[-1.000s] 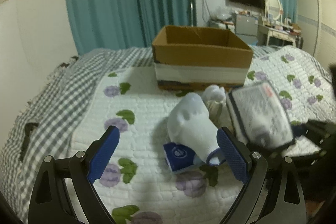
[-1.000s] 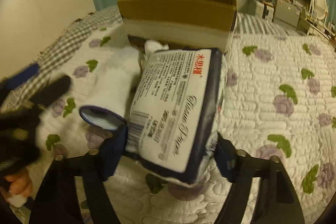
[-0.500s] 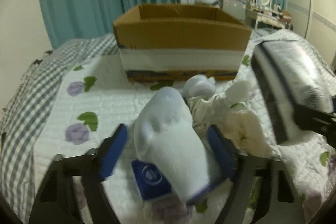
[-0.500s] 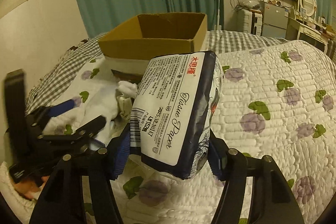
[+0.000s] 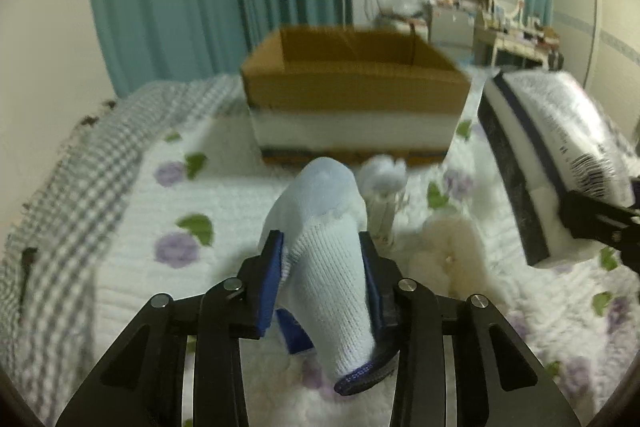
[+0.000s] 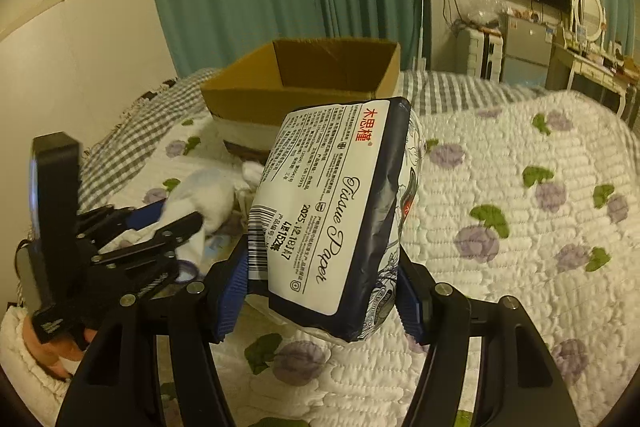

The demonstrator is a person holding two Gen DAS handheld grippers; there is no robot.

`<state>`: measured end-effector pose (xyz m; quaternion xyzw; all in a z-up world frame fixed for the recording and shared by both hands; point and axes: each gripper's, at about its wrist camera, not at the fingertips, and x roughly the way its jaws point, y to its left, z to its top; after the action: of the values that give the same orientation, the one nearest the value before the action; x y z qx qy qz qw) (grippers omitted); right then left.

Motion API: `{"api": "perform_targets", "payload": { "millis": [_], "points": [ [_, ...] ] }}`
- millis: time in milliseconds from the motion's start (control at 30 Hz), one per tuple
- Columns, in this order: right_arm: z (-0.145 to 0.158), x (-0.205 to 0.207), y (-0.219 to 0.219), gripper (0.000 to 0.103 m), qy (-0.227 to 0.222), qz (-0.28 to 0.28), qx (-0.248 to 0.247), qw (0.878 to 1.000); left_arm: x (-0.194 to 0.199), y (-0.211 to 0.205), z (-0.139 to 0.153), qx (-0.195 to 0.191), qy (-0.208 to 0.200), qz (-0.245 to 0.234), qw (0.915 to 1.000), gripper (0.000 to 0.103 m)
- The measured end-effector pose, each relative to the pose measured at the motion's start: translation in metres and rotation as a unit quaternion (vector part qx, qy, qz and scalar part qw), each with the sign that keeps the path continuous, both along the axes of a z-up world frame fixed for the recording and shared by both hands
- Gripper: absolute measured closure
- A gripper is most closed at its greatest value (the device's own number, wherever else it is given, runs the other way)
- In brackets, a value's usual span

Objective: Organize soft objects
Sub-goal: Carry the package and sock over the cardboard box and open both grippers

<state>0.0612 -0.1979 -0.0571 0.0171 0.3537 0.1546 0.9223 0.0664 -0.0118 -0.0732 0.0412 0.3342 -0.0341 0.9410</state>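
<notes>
Since one second ago, left gripper point(image 5: 322, 259) has closed on the pale blue sock point(image 5: 328, 267). Right gripper point(image 6: 320, 287) holds the tissue paper pack point(image 6: 336, 211) tight, raised before the cardboard box point(image 6: 304, 83).

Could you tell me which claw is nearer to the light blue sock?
Left. The left claw is shut on the sock; the right claw, to its right, holds the tissue pack.
</notes>
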Motion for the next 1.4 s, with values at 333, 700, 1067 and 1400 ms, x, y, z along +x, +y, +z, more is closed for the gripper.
{"api": "perform_targets", "payload": {
  "millis": [333,700,1067,1400],
  "points": [
    [0.070,-0.025,0.003,0.040,-0.081,0.010,-0.018,0.997,-0.010,0.006,0.096,0.012,-0.100,-0.008,0.9949,0.068],
    [0.130,0.036,0.004,0.040,-0.137,0.028,-0.024,0.990,0.050,-0.006,0.134,0.010,-0.127,-0.030,0.9913,0.067],
    [0.088,0.189,0.029,0.040,-0.063,0.053,0.005,0.997,0.159,-0.004,0.075,0.038,-0.074,-0.021,0.9963,0.067],
    [0.041,0.243,0.027,0.016,-0.045,0.037,0.018,0.998,0.177,-0.009,0.037,0.060,-0.057,-0.001,0.9966,0.020]
  ]
}}
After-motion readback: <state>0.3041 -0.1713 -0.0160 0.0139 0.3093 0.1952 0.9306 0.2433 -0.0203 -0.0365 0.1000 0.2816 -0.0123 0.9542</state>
